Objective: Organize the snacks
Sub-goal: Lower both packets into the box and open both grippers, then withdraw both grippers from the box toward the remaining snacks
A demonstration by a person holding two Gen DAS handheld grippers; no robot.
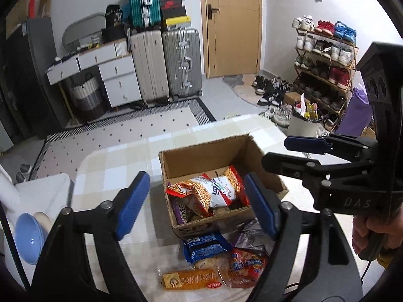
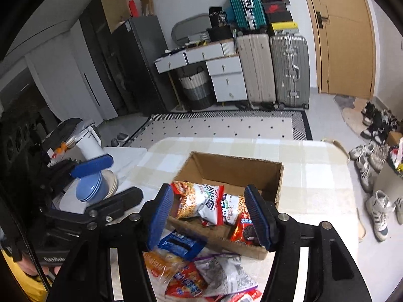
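An open cardboard box (image 1: 191,158) (image 2: 226,166) stands on the checked table and holds several snack packets, with a red and white noodle packet (image 1: 221,188) (image 2: 209,201) on top and an Oreo packet (image 2: 245,229) at its near wall. Loose snacks lie in front of the box: a blue packet (image 1: 204,246) (image 2: 180,245), an orange bar (image 1: 191,280), a red packet (image 1: 248,266) (image 2: 186,283) and a grey-purple packet (image 2: 226,274). My left gripper (image 1: 196,203) is open and empty above the box front. My right gripper (image 2: 209,216) is open and empty above the same spot; it also shows at the right of the left wrist view (image 1: 297,153).
Blue bowls (image 1: 27,239) (image 2: 92,188) and a white kettle (image 2: 88,141) stand on a white side surface to the left. Suitcases (image 1: 181,63), a drawer desk (image 1: 110,73), a shoe rack (image 1: 325,65) and a full bin (image 1: 304,123) stand beyond the table.
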